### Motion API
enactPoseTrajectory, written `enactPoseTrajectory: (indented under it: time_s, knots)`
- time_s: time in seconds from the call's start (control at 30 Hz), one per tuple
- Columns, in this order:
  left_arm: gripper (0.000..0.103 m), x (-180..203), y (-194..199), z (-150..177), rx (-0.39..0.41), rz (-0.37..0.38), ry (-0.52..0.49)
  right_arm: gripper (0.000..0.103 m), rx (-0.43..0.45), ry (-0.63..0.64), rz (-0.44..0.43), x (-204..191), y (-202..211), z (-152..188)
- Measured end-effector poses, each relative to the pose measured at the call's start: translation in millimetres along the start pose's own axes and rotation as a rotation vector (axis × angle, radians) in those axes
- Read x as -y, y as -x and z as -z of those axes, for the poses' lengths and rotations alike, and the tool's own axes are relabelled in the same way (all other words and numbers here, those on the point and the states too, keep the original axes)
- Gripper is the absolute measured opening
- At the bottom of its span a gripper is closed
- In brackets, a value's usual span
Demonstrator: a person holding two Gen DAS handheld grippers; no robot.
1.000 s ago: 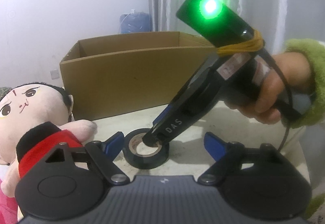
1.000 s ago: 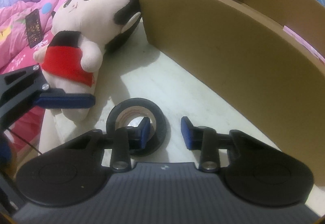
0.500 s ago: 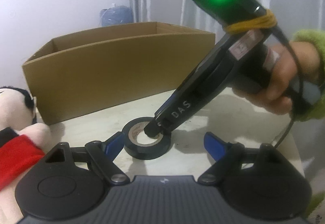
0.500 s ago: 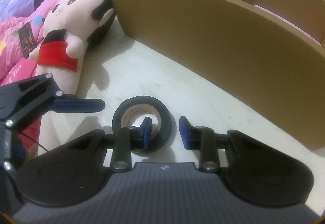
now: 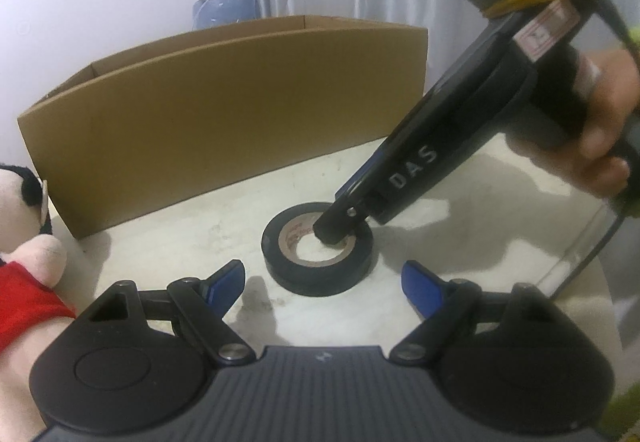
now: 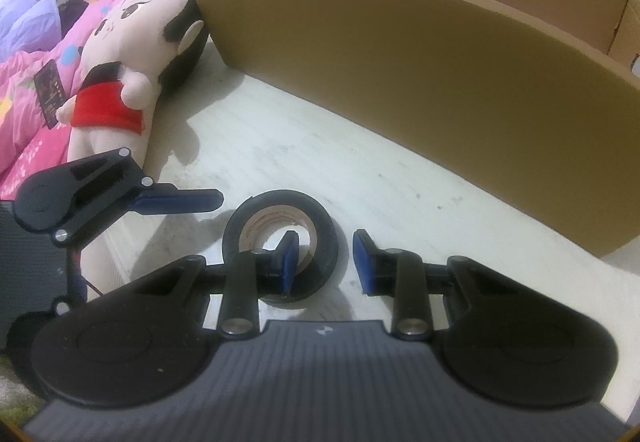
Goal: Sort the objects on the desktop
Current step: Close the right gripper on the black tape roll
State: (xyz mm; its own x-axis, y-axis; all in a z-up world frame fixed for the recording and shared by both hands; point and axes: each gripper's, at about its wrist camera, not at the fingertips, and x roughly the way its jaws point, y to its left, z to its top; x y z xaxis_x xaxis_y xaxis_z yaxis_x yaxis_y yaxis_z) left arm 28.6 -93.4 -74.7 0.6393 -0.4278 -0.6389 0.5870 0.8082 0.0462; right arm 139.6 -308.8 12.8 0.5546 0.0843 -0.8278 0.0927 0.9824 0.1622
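Tape (image 5: pixel 318 260): black roll, tan core, flat on table (image 5: pixel 192 242).
Right gripper (image 6: pixel 325 262): clamped on roll's wall at 3 o'clock.
Left gripper (image 5: pixel 322 284): apart, roll at 12.

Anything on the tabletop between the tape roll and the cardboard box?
No, in both wrist views that stretch of pale tabletop is bare between the tape roll and the cardboard box.
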Motion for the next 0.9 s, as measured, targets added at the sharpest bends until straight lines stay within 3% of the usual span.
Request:
enactPoseTrajectory:
  time_s: [0.23,0.6,0.9]
  knots:
    - [0.086,1.8,-0.4,4.9,-0.01,0.008,0.012,0.029,0.01,-0.009,-0.02,4.2,0.7,2.4]
    - [0.066,-0.8,-4.4,1.8,0.004,0.033,0.016,0.027,0.004,-0.015,-0.06,6.1,1.8,3.2]
    - [0.066,1.4,-8.0,-2.6,0.012,0.024,0.005,0.024,-0.001,-0.023,-0.066,6.0,0.9,2.3]
